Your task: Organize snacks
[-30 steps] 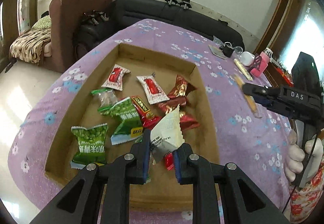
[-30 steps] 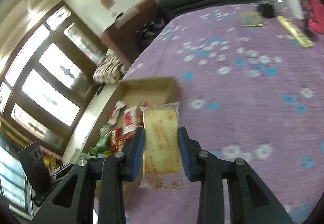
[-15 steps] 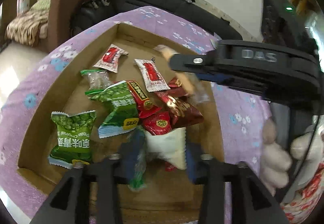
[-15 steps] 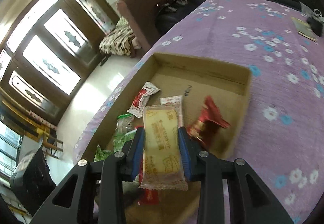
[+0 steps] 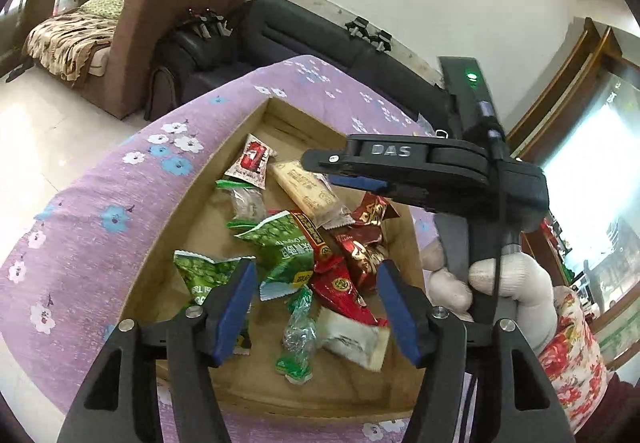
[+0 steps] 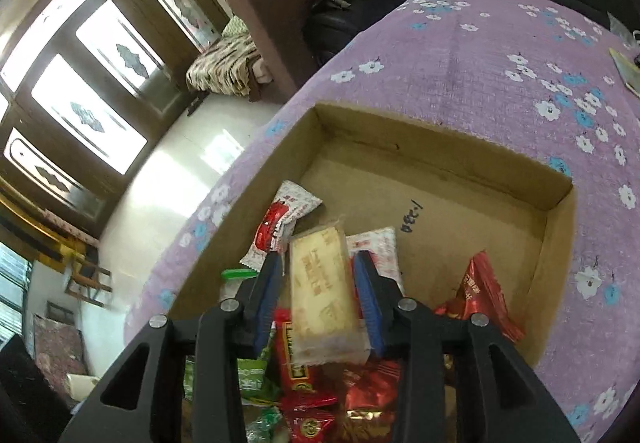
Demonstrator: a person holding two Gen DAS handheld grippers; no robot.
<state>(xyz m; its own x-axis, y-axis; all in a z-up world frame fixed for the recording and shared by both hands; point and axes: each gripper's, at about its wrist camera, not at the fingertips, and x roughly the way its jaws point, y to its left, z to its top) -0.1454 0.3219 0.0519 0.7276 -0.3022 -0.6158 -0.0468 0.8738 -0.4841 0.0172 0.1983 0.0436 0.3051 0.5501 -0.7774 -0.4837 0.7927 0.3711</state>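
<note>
The left tongs (image 5: 314, 307) are wide open and hold nothing. They hang over the cardboard box (image 5: 182, 211), which sits on the purple flowered tabletop (image 5: 96, 203). Green, red and white snack packs lie mixed inside it. The right tongs (image 6: 316, 289) sit around a long yellow biscuit pack (image 6: 322, 283) with small gaps on both sides. It rests on the other snacks in the box.

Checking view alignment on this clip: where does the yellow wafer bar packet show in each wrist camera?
Left wrist: yellow wafer bar packet lies mid-frame in the cardboard tray, beneath the right tongs.
Right wrist: packet low centre, between the tongs' pads.
Shared landmark: red-and-white sachet beside it.
</note>
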